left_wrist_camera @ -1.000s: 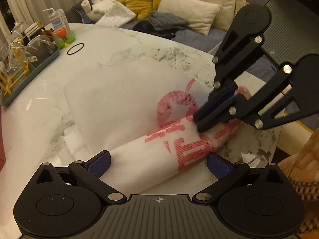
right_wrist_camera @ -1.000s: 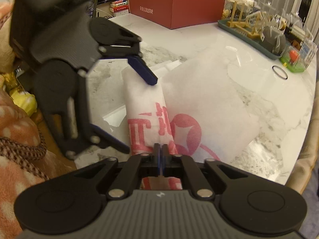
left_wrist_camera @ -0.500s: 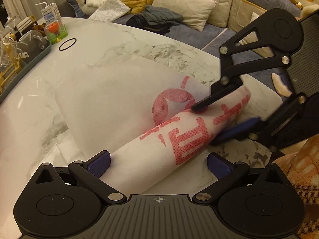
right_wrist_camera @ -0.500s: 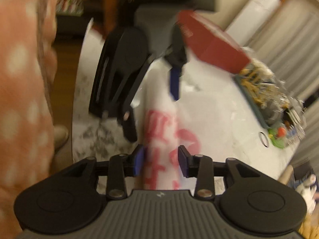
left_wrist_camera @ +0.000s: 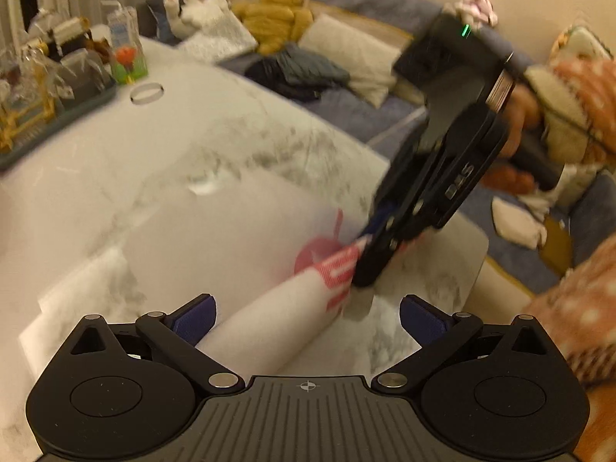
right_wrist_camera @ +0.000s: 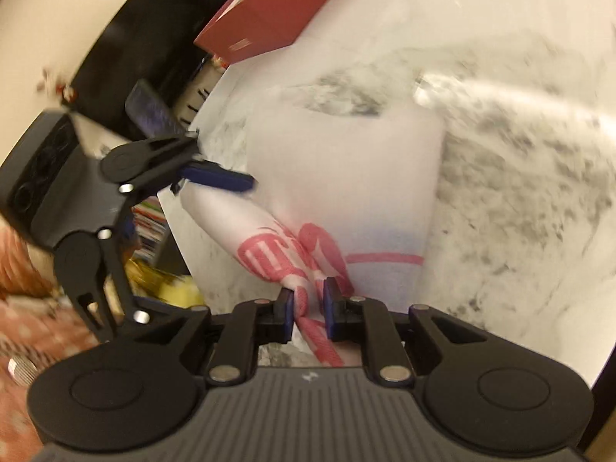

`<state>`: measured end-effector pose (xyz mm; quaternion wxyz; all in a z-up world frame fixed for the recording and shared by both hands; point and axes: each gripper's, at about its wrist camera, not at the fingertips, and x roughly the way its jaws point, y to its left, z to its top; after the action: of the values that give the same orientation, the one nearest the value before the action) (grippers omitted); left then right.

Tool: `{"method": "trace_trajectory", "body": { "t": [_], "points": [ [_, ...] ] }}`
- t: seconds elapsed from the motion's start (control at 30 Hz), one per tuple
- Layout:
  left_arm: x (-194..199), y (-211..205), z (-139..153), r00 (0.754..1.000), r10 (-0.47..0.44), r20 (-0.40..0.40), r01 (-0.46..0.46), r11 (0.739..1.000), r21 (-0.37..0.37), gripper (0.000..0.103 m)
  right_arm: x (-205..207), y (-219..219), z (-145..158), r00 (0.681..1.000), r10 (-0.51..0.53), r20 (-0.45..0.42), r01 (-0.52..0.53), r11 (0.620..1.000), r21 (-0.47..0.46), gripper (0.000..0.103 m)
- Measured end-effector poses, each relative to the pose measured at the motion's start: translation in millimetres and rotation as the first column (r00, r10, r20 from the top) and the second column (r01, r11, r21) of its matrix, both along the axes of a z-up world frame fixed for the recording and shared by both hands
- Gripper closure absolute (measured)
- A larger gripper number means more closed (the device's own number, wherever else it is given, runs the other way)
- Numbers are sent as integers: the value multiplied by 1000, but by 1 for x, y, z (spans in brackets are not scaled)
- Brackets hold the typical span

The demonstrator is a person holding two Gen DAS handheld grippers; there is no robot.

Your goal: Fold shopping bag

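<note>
Left gripper (left_wrist_camera: 307, 317): we hold its jaws spread wide around the roll's near end, pads off it.
Shopping bag (left_wrist_camera: 269, 319): white, red print, half rolled on our marble table (left_wrist_camera: 96, 192).
Right gripper (right_wrist_camera: 309, 308): we're closing its jaws on the roll's printed end.

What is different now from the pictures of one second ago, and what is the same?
The right gripper let go of the rolled end of the shopping bag, rolled over, and is now closing on that printed end again. The left gripper lifted a little. Its jaws stay open around the roll's other end, and the flat part of the bag still lies on the marble table.
</note>
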<state>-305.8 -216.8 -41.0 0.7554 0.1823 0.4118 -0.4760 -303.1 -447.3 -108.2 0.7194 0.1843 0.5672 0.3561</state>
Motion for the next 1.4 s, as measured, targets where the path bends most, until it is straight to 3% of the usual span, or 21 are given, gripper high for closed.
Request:
{"method": "trace_trajectory", "body": {
  "t": [0.07, 0.17, 0.27, 0.5, 0.6, 0.67, 0.7, 0.73, 0.77, 0.83, 0.9, 0.93, 1.0, 1.03, 1.07, 1.1, 1.17, 1.23, 1.33, 1.4],
  "points": [
    [4, 1, 8, 1000, 22, 22, -22, 1000, -19, 0, 4, -9, -6, 998, -31, -52, 32, 999, 32, 89],
    [16, 0, 0, 994, 97, 56, -100, 994, 54, 1, 8, -15, -9, 996, -42, -83, 46, 998, 50, 89],
    [35, 7, -15, 973, 231, 30, -232, 970, 66, 1, 12, -17, -9, 996, -40, -84, 45, 998, 50, 89],
    [58, -5, -39, 944, 330, -19, -326, 939, 107, 0, 24, -4, -6, 995, -61, -76, 64, 997, 32, 91],
    [60, -14, -44, 939, 344, -20, -339, 932, 125, 0, 19, 6, 6, 999, -47, 4, 47, 997, -53, 89],
    [61, -15, -46, 934, 356, -31, -349, 928, 134, 0, 5, 25, 27, 986, 36, 160, -1, 977, -215, 72],
    [62, -16, -46, 931, 362, -38, -354, 925, 138, 0, -5, 37, 39, 960, 106, 258, -21, 949, -313, 68],
    [64, -16, -47, 928, 370, -47, -360, 922, 140, 0, -19, 48, 50, 913, 190, 362, -29, 912, -408, 64],
    [65, -16, -48, 925, 376, -57, -365, 920, 143, 0, -33, 58, 58, 849, 275, 451, -27, 875, -483, 63],
    [67, -19, -48, 923, 380, -62, -367, 917, 156, 0, -60, 74, 63, 720, 429, 546, -52, 817, -574, 63],
    [69, -22, -48, 921, 383, -65, -369, 915, 166, 0, -81, 90, 58, 599, 569, 563, -85, 745, -662, 63],
    [70, -23, -48, 921, 383, -66, -368, 914, 169, 0, -87, 98, 50, 555, 630, 543, -97, 697, -710, 62],
    [71, -23, -48, 922, 381, -68, -365, 915, 173, 0, -90, 112, 31, 501, 707, 498, -79, 611, -788, 60],
    [71, -23, -48, 921, 384, -68, -368, 913, 175, 0, -89, 118, 23, 483, 722, 495, -46, 585, -810, 60],
    [70, -22, -48, 919, 388, -69, -372, 912, 174, 0, -85, 122, 20, 486, 711, 508, -20, 590, -807, 66],
    [70, -21, -48, 918, 391, -73, -374, 911, 173, 0, -77, 122, 21, 523, 681, 512, -34, 617, -786, 72],
    [68, -18, -47, 916, 393, -82, -376, 911, 171, 0, -61, 117, 28, 624, 602, 499, -80, 684, -726, 81],
    [61, -14, -44, 919, 384, -89, -366, 915, 170, 0, -46, 106, 36, 719, 514, 469, -118, 754, -646, 83],
    [46, -5, -40, 924, 368, -104, -349, 922, 166, 0, -23, 75, 46, 880, 325, 346, -180, 903, -391, 85],
    [41, 2, -42, 917, 379, -126, -360, 920, 154, 0, -14, 56, 40, 943, 230, 238, -175, 957, -233, 85]
  ]
}}
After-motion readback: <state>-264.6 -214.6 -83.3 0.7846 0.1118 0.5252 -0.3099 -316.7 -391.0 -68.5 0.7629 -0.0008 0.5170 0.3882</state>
